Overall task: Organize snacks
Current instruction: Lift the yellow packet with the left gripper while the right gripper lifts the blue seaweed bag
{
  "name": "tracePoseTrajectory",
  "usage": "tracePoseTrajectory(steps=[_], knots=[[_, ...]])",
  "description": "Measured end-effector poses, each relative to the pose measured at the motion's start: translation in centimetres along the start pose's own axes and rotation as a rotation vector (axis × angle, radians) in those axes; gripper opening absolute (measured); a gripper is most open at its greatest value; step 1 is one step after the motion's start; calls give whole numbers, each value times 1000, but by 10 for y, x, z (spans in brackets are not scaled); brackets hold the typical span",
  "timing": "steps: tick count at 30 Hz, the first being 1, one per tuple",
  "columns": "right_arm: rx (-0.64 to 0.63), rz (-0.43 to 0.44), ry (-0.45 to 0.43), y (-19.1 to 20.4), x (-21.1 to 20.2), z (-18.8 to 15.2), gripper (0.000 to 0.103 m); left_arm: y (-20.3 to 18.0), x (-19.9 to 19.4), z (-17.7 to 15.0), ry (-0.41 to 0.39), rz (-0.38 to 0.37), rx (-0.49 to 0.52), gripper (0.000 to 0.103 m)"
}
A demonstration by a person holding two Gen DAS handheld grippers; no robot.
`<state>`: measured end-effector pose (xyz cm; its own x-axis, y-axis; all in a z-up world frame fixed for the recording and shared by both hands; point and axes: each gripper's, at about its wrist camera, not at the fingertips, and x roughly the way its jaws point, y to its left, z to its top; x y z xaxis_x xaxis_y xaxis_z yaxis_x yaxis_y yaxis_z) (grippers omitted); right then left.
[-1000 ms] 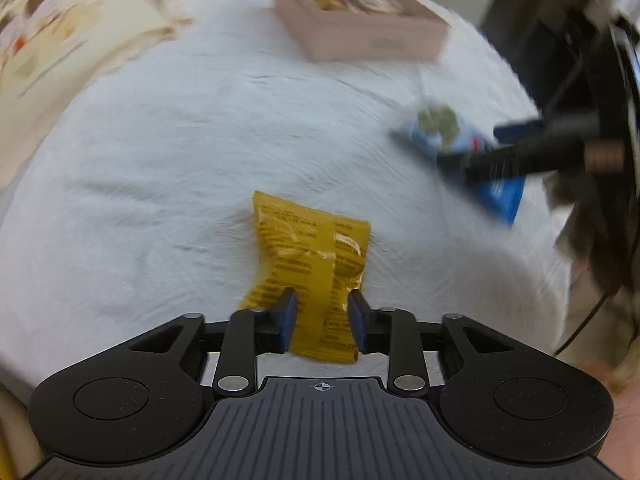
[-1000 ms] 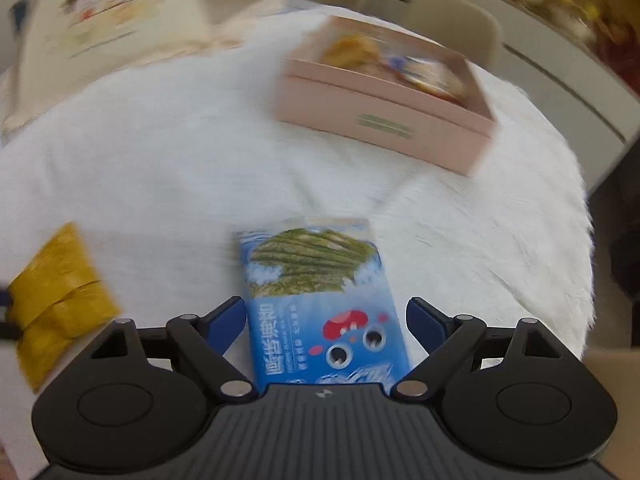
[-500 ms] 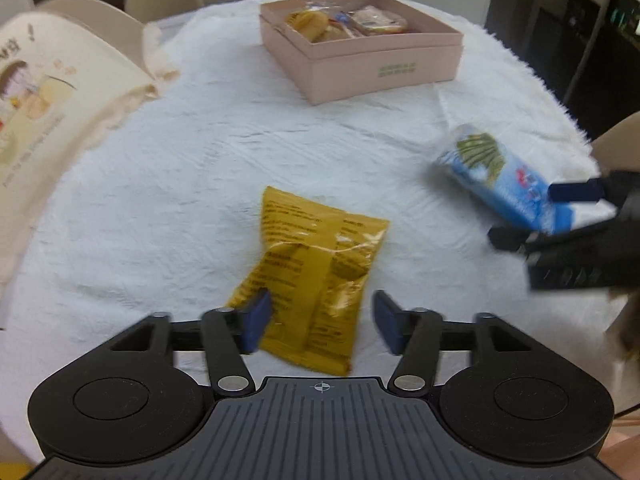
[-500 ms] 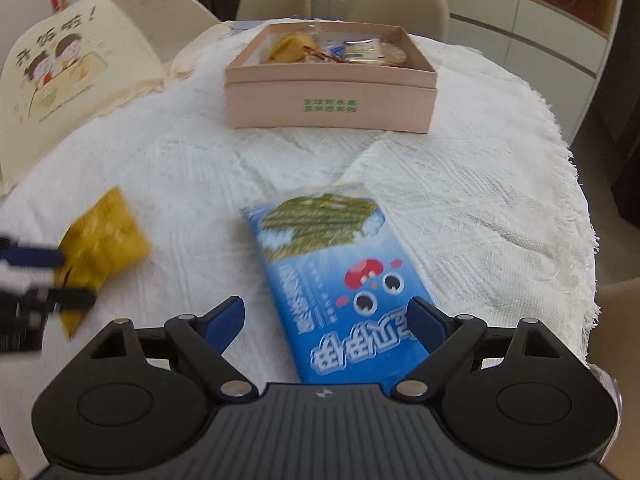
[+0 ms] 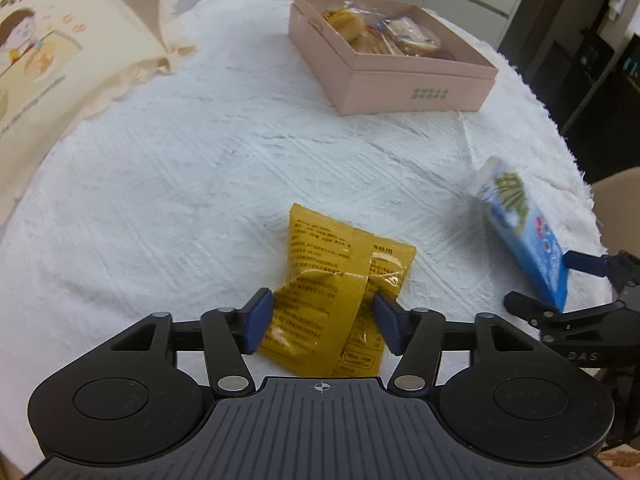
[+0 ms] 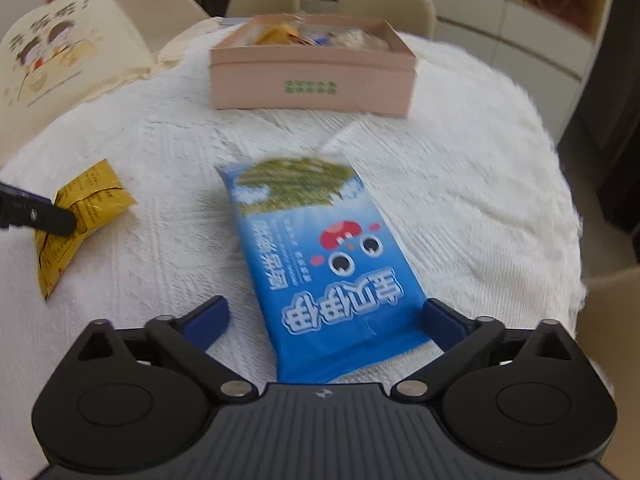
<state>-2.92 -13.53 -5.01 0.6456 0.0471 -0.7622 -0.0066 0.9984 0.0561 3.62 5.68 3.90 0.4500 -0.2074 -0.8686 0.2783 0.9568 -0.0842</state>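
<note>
A yellow snack packet (image 5: pixel 340 284) lies on the white tablecloth, its near end between the open fingers of my left gripper (image 5: pixel 322 322); the pads stand at its sides. It also shows at the left of the right wrist view (image 6: pixel 80 216). A blue seaweed snack packet (image 6: pixel 320 264) lies between the wide-open fingers of my right gripper (image 6: pixel 326 322), and shows at the right of the left wrist view (image 5: pixel 528 236). A pink box (image 5: pixel 400 80) with several wrapped snacks inside stands at the far side; it also shows in the right wrist view (image 6: pixel 312 84).
A round table under a white textured cloth (image 5: pixel 180 184). A cream cushion with a cartoon print (image 5: pixel 52 64) leans at the far left. Beige chairs (image 6: pixel 384 8) stand behind the table. The table's edge drops off at the right (image 6: pixel 572 208).
My left gripper, shut on the yellow packet a second ago, has opened; the packet lies on the cloth. The right gripper has stayed open around the blue packet. Both views have shifted.
</note>
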Motion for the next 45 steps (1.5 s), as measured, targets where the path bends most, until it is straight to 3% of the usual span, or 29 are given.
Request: tracePoseTrajectory(steps=[9,14,19,23,26,31,36,39,41,45], knots=[[-6,-4,5,2,0,0,103,-9,13,11,22,4,42,70],[-14,-2,-5,2,0,-2,103,-3,28,18,55,-47,19,75],[-67,20,16,2,-2,0,103,-5,11,10,26,-62,34,62],[-92,43,43,-1,-12,4,96,-2,-6,-4,9,-163,-74,58],[-82,79,29,-4,-24,9,96,-10,-12,-15,14,-196,-89,56],[-74,111,25,-6,-29,30,96,-25,-9,-28,57,-189,-84,55],[-144,102,45,2,-21,38,96,-28,-5,-27,32,-120,-89,59],[-172,102,63,6,-12,36,96,-22,-19,-27,-27,-81,-120,57],[-177,80,60,6,-8,37,95,-14,-34,-28,-83,-115,-143,55],[-163,107,64,-3,-9,43,95,-30,-41,-24,-53,-92,-20,55]])
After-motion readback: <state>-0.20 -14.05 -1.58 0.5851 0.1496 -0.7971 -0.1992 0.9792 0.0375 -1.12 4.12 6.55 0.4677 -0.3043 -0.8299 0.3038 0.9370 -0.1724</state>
